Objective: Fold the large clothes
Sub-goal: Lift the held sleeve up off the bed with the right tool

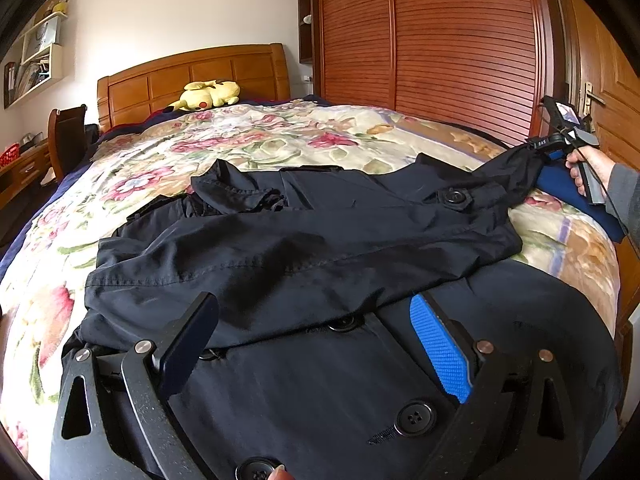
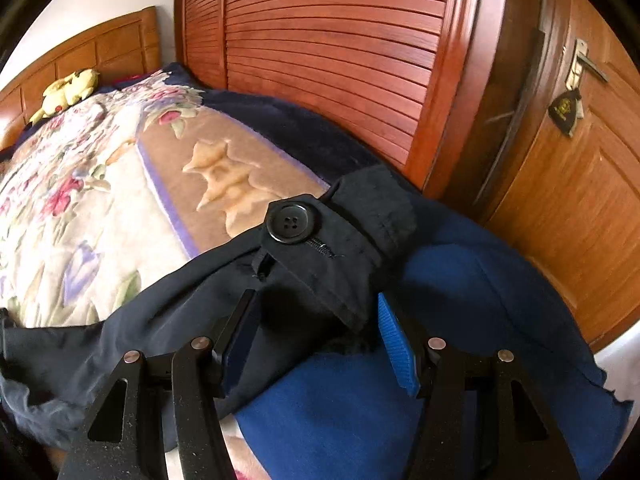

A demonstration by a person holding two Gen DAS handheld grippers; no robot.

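Dark coat (image 1: 304,240) on the bed

It lies spread flat and buttoned, one sleeve folded across it, the other sleeve (image 2: 320,264) stretched sideways.

We see open floral bedspread (image 1: 248,140) beyond the dark coat (image 1: 304,236), free up to the plush toy (image 1: 208,95) and headboard (image 1: 192,76). On the right, wardrobe doors (image 2: 340,52) and a blue cloth (image 2: 480,304) crowd the bed's edge.

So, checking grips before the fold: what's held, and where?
Right gripper holds the black buttoned coat by its sleeve cuff; left gripper holds nothing.
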